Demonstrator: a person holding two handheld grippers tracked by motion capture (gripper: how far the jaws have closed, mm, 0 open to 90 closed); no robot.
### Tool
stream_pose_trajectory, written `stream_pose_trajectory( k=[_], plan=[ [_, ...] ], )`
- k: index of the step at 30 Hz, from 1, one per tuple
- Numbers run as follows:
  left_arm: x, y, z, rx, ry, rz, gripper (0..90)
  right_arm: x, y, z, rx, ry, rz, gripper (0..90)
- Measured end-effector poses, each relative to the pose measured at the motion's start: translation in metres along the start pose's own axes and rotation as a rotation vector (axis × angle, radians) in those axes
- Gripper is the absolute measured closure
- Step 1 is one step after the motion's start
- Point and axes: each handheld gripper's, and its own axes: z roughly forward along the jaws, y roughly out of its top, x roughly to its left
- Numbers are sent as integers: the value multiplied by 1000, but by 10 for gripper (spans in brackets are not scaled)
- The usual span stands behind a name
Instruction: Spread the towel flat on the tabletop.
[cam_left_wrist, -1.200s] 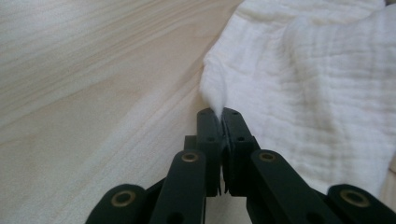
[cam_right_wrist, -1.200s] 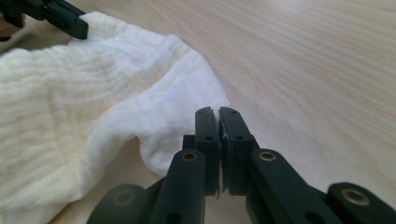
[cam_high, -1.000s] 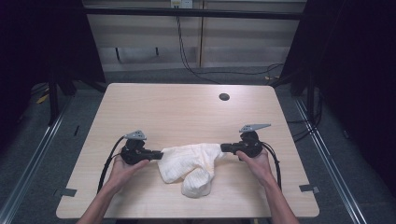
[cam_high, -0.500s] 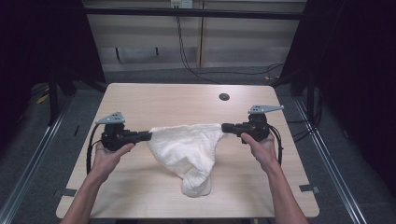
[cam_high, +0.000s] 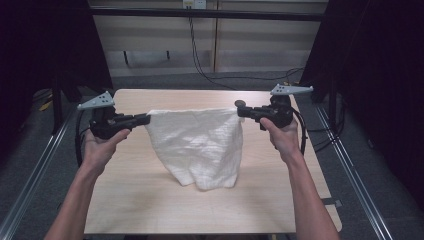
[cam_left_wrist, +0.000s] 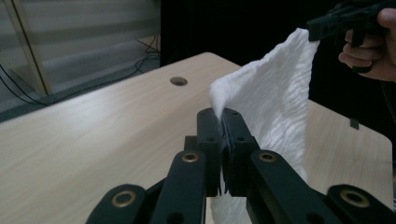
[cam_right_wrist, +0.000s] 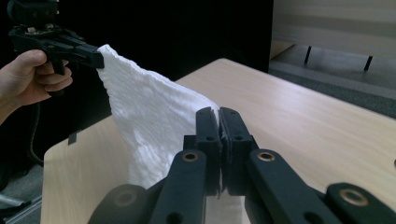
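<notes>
1 white cloth (cam_high: 197, 145) hanging betw. 2 hand-held grippers: left (cam_high: 145, 119), right (cam_high: 240, 111), each clamped on corner.

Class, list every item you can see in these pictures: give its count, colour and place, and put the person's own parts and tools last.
White textured cloth: one, white, held up by its two top corners over the table, hanging down toward the tabletop.
Light wooden table: one, pale wood, centre of the high view.
Round hole in the tabletop: one, dark, near the far edge.
Cables: several, black, on the floor behind the table.
Left gripper: one, black, shut on the cloth's left corner.
Right gripper: one, black, shut on the right corner.
Forearms: two, bare, entering from the bottom.
</notes>
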Motion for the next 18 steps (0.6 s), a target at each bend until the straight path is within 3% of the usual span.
stream_pose_trajectory(
  k=[5,10,16,18],
  plan=[
    [13,21,1,-25,15,-12,873,-3,26,0,-11,-18,-15,876],
    [24,36,5,-14,33,-22,873,-10,46,3,-25,-13,0,877],
    [35,60,9,-29,57,-7,873,-23,68,8,-21,-51,13,878],
    [35,68,6,-59,51,1,873,-26,75,6,-47,-57,13,878]
  ],
)
